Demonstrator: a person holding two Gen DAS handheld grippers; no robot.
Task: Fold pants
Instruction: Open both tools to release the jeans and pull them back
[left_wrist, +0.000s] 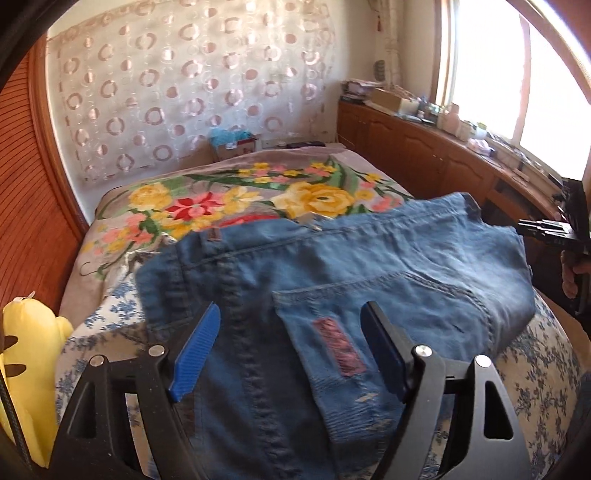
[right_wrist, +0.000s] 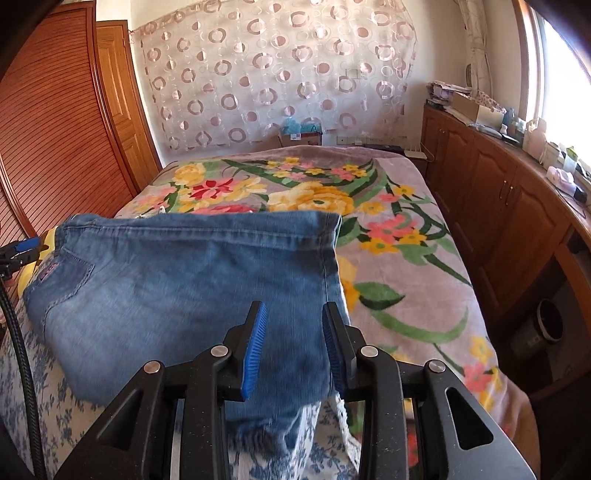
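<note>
Blue denim pants (left_wrist: 332, 273) lie folded on the bed, seat up, with a back pocket and a pink patch (left_wrist: 338, 347) showing. My left gripper (left_wrist: 291, 325) is open, its jaws wide apart over the pocket end, holding nothing. In the right wrist view the pants (right_wrist: 184, 280) spread leftward, and a frayed hem (right_wrist: 273, 432) hangs near the camera. My right gripper (right_wrist: 293, 321) is open over the pants' right edge, with denim between the blue pads (right_wrist: 255, 347) but not pinched. The right gripper also shows at the far right in the left wrist view (left_wrist: 546, 229).
A floral blanket (right_wrist: 399, 236) covers the bed; a blue-and-white sheet (left_wrist: 535, 369) lies under the pants. A yellow plush toy (left_wrist: 33, 350) sits at the left. Wooden cabinets (right_wrist: 498, 206) with clutter run along the right under a window. A louvred wardrobe (right_wrist: 55, 129) stands left.
</note>
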